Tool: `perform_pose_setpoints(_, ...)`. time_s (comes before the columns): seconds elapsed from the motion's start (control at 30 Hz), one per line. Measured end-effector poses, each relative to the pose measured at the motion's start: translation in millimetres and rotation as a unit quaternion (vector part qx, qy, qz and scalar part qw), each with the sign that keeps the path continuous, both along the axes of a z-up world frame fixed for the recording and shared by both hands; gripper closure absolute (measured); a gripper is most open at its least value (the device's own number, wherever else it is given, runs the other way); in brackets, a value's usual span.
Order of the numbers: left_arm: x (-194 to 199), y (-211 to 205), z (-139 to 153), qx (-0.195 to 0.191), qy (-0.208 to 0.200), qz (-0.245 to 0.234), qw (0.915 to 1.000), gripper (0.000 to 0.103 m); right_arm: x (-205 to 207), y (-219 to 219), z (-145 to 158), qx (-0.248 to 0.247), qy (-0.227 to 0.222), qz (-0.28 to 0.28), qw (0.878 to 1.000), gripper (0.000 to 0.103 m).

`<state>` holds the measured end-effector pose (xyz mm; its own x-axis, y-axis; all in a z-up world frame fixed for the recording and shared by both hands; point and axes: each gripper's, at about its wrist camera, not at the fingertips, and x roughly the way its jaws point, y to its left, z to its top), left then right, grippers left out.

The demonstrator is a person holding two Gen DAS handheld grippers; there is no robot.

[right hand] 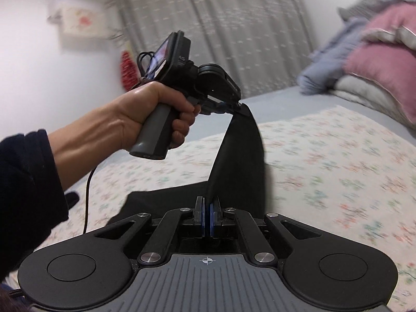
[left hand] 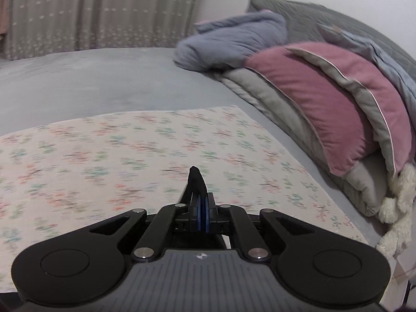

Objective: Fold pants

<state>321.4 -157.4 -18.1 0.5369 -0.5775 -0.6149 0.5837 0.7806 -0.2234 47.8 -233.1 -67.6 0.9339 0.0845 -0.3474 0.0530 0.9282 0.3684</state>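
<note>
Both grippers are clamped tight on the black pants point(right hand: 239, 153), which hang stretched between them above the floral sheet point(right hand: 338, 161). The left gripper point(right hand: 234, 108) pinches one raised end (a tuft pokes past its pads); the right gripper point(right hand: 207, 215) grips another fold lower down.

The left hand point(right hand: 156, 111) is wrapped round the pistol grip of the left gripper point(right hand: 238, 108), forearm bare below a dark sleeve, wrist level, the tool held raised and pointing away to the right; its jaws are pressed together on a pinch of black cloth; the right gripper point(right hand: 207, 214) sits lower and nearer, jaws likewise closed tight on the same cloth.
</note>
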Motion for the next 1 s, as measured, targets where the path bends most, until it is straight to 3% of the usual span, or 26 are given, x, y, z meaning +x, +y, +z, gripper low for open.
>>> perform_pose_setpoints(0.3, 19, 107, -5, -0.038, 0.006, 0.064, 0.9972, 0.086, 42, 97, 13, -0.049, -0.017, 0.065, 0.997, 0.100)
perform_pose_setpoints(0.6, 32, 198, -45, -0.028, 0.019, 0.127, 0.9913, 0.087, 87, 175, -13, -0.076, 0.012, 0.136, 0.988, 0.100)
perform_pose_setpoints(0.7, 35, 217, -65, -0.022, 0.026, 0.139, 0.9897, 0.086, 98, 197, -26, -0.088, 0.032, 0.153, 0.984, 0.100)
perform_pose_setpoints(0.83, 40, 237, -89, -0.046, 0.045, 0.155, 0.9858, 0.086, 106, 220, -43, -0.107, 0.053, 0.168, 0.979, 0.100)
perform_pose_setpoints(1.0, 44, 258, -108, -0.059, 0.068, 0.166, 0.9820, 0.085, 106, 226, -45, -0.123, 0.064, 0.177, 0.974, 0.100)
